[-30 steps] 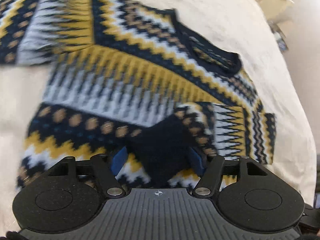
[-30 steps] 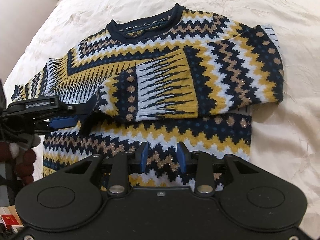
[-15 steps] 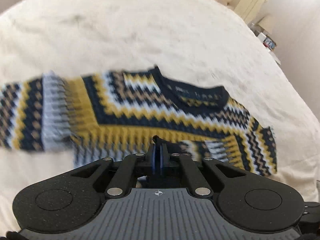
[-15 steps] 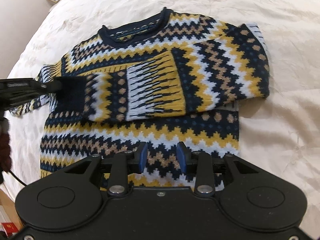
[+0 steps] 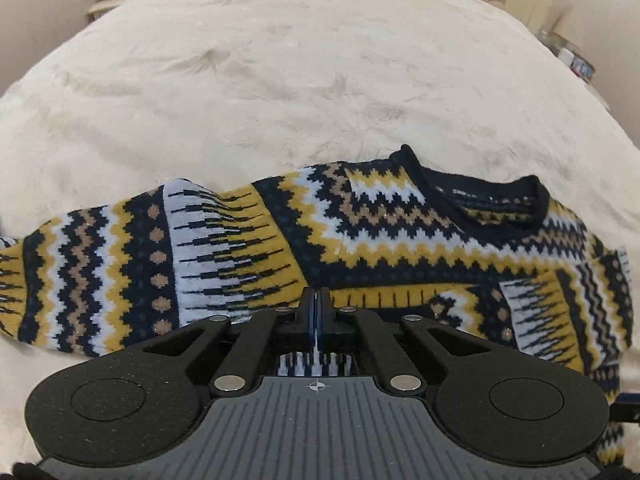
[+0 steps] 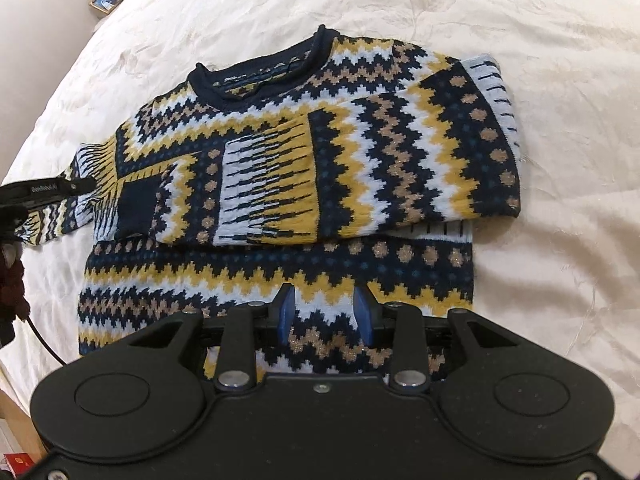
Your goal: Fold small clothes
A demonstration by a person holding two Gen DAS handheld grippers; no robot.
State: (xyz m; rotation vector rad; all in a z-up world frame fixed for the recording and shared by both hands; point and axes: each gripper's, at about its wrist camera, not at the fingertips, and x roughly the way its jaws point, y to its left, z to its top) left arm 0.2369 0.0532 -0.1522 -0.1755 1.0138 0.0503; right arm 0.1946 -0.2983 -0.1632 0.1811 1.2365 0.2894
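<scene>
At the far left of the right wrist view, our left hand-held gripper (image 6: 86, 185) hangs by the sweater's outstretched sleeve (image 5: 100, 276), its jaws pressed together with nothing between them. The patterned knit sweater (image 6: 280, 184) lies flat, front up, on the cream bedspread (image 6: 520, 40); the other sleeve (image 6: 360, 184) is already folded across the chest, its navy cuff (image 6: 136, 210) resting near the sleeve still spread out. We judge the knit soft, thick and floppy, light enough to lift by one edge, though it will sag and drag; that sleeve's end seems the best place to pinch. Our right hand-held gripper (image 6: 326, 314) hovers over the hem (image 6: 280, 344) with jaws spread, holding nothing. Picture frames (image 6: 106, 0) and small items sit well apart by the bed's far edge; nothing obstructs the fold.
</scene>
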